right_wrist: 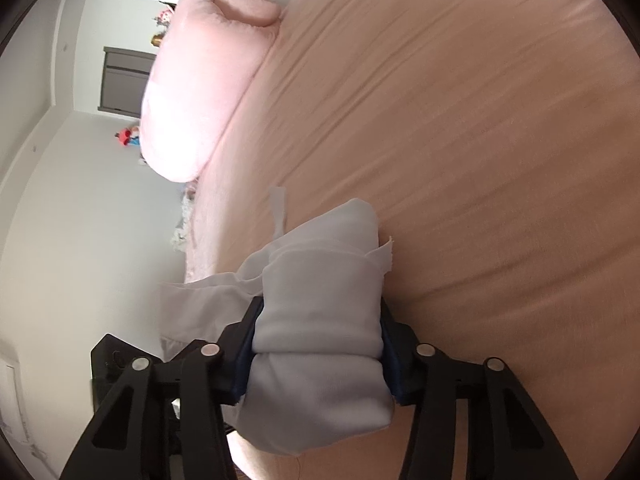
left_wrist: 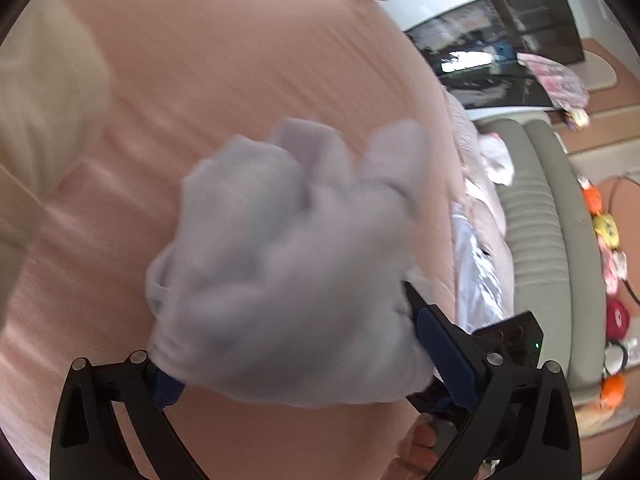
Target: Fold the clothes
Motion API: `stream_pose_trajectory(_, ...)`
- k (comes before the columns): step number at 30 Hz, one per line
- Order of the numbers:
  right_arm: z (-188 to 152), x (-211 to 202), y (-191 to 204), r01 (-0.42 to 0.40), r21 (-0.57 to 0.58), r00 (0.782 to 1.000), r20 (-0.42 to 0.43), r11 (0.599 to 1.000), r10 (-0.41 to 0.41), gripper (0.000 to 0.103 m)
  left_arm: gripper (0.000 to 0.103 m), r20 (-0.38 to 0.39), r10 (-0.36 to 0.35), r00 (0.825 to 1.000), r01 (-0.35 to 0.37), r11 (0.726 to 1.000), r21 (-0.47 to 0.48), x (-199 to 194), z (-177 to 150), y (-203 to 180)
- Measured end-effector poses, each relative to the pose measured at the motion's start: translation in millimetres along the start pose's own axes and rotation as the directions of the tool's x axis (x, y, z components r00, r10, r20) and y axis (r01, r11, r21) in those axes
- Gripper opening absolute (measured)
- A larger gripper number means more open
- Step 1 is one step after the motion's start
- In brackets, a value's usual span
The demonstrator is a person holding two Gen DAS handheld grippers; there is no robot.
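Note:
A pale grey garment (left_wrist: 288, 264), folded into a thick bundle, is held just above the peach bed sheet (left_wrist: 240, 60). In the left wrist view it is blurred and fills the space between my left gripper's (left_wrist: 304, 364) wide-spread blue pads; they stand at its sides without squeezing it, so this gripper is open. Seen from the right wrist, the same bundle (right_wrist: 320, 320) is pinched across its middle by my right gripper (right_wrist: 316, 344), with both pads pressed into the cloth and a loose flap hanging off to the left. A hand (left_wrist: 420, 448) shows under the bundle.
A pink pillow (right_wrist: 192, 92) lies at the head of the bed. A cream cloth (left_wrist: 40, 120) sits at the left. Beside the bed are a grey padded bench (left_wrist: 540, 220), a row of colourful toys (left_wrist: 608, 240) and a dark cabinet (left_wrist: 500, 40).

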State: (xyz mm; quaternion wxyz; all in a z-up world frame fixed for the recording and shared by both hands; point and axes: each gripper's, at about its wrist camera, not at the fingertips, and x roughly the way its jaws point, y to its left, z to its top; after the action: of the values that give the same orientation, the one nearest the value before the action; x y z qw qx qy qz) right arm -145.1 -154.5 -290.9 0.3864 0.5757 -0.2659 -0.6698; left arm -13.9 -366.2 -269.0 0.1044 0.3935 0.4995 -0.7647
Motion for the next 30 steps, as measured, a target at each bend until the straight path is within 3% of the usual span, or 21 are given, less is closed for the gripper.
stream_pose_trajectory(3,-2,-19,16,0.060,-0.075,0.998,0.027,0.995,-0.059,0.050,0.102,-0.036,-0.016,0.999,0.017,0.999,0.035,6,-7,-13)
stream_pose_trajectory(6,-6,-46,28,0.105,-0.134,0.993,0.062,0.985,-0.097,0.050,0.102,-0.071,-0.080,0.994,0.080,0.997,-0.007,16,-14,-21)
stream_pose_trajectory(9,-10,-67,27,0.155,-0.136,0.987,0.061,0.979,-0.148,0.049,0.100,-0.077,-0.159,0.984,0.154,0.986,-0.068,13,-27,-18)
stream_pose_trajectory(12,-16,-82,12,0.158,-0.104,0.987,0.045,0.982,-0.154,0.049,0.098,-0.088,-0.178,0.980,0.172,0.982,-0.073,9,-34,-19)
stream_pose_trajectory(14,-20,-87,-4,0.154,-0.067,0.988,0.016,0.986,-0.153,0.049,0.097,-0.108,-0.146,0.983,0.143,0.989,-0.040,9,-36,-21)
stream_pose_trajectory(17,-24,-90,-25,0.146,-0.029,0.989,-0.007,0.989,-0.146,0.049,0.096,-0.116,-0.010,0.993,0.017,0.998,0.058,7,-38,-27)
stream_pose_trajectory(22,-25,-95,-39,0.141,-0.017,0.990,-0.005,0.990,-0.141,0.055,0.096,-0.125,0.158,0.979,-0.140,0.979,0.148,0,-36,-33)
stream_pose_trajectory(26,-25,-107,-36,0.158,-0.034,0.987,0.018,0.987,-0.158,0.069,0.097,-0.120,0.166,0.979,-0.146,0.977,0.155,-15,-30,-42)
stream_pose_trajectory(30,-27,-126,-37,0.167,-0.012,0.985,0.034,0.986,-0.166,0.072,0.097,-0.113,0.206,0.972,-0.180,0.962,0.205,-16,-16,-62)
